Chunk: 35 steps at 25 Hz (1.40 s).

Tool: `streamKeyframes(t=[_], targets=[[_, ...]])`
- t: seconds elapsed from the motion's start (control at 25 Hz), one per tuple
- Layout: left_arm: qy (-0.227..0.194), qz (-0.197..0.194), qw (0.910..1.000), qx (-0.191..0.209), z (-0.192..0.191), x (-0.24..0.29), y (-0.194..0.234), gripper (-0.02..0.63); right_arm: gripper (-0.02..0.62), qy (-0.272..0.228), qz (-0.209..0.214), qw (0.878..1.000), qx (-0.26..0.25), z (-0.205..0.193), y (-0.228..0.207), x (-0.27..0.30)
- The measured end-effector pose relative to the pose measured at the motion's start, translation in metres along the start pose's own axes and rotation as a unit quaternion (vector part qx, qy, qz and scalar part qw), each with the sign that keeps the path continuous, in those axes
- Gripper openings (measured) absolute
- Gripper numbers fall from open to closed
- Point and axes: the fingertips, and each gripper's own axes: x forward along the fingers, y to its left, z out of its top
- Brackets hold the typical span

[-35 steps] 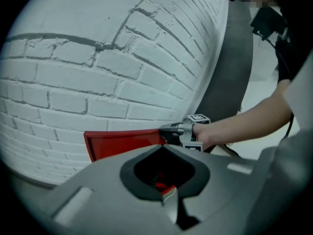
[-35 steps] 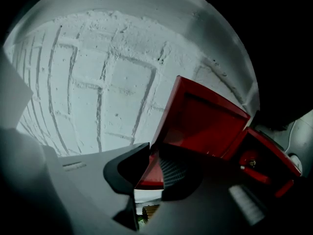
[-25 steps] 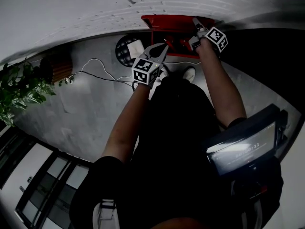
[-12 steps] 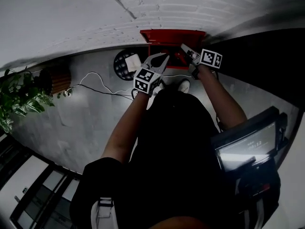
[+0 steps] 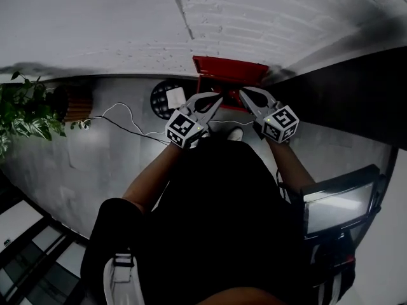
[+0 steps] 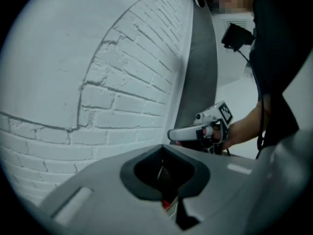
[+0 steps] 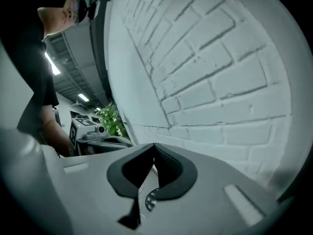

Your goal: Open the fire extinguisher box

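The red fire extinguisher box (image 5: 229, 74) sits on the floor against the white brick wall (image 5: 191, 18); its lid looks raised, though the inside is too dark to make out. Both grippers hang side by side in front of it, touching nothing. My left gripper (image 5: 215, 98) is shut and empty, and in its own view its jaws (image 6: 163, 148) point at the brick wall, with the right gripper (image 6: 200, 129) beyond them. My right gripper (image 5: 245, 94) is shut on nothing, and its tips (image 7: 154, 146) face the bricks with the left gripper (image 7: 98, 136) at its side.
A round dark object with a white piece on it (image 5: 166, 96) lies left of the box, and a white cable (image 5: 127, 116) trails over the grey floor. A potted plant (image 5: 22, 116) stands at far left. A screen device (image 5: 337, 202) is at my right, below a dark wall panel (image 5: 343, 100).
The right gripper has drawn back from the red box and now sits level with the left one. Both hands have come nearer the body, and the view has shifted.
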Motion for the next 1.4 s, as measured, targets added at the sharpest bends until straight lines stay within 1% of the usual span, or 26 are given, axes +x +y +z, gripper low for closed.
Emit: streamKeyframes(t=[0.08,0.16,0.28,0.4,0.52,0.68,0.92,1.08,1.4], targets=[[-0.026,-0.003,0.9996,0.013,0.028,-0.020,-0.016,0.002,0.008,-0.012,0.004,1.000,-0.025,0.024,0.029,-0.010],[-0.055,-0.004,0.9983,0.022,0.047,-0.032,-0.025,0.002,0.008,-0.026,0.013,0.999,-0.040,0.039,0.052,-0.016],[-0.093,-0.005,0.9955,0.018,0.068,-0.039,-0.028,0.002,0.008,-0.045,0.035,0.997,-0.052,0.051,0.077,-0.022],[-0.110,-0.015,0.9937,0.011,0.081,-0.041,-0.029,0.002,0.008,-0.067,0.048,0.994,-0.079,0.065,0.089,-0.026],[-0.113,-0.026,0.9931,0.014,0.088,-0.038,-0.030,0.002,0.008,-0.073,0.047,0.990,-0.111,0.075,0.090,-0.028],[-0.113,-0.031,0.9926,0.032,0.093,-0.034,-0.033,0.002,0.008,-0.067,0.044,0.986,-0.147,0.079,0.091,-0.028],[-0.106,-0.043,0.9918,0.057,0.097,-0.031,-0.041,0.002,0.008,-0.064,0.042,0.987,-0.145,0.073,0.091,-0.031],[-0.111,-0.049,0.9910,0.056,0.098,-0.031,-0.040,0.002,0.008,-0.065,0.037,0.987,-0.144,0.073,0.087,-0.033],[-0.107,-0.057,0.9906,0.062,0.100,-0.027,-0.043,0.002,0.008,-0.073,0.036,0.986,-0.149,0.078,0.087,-0.034]])
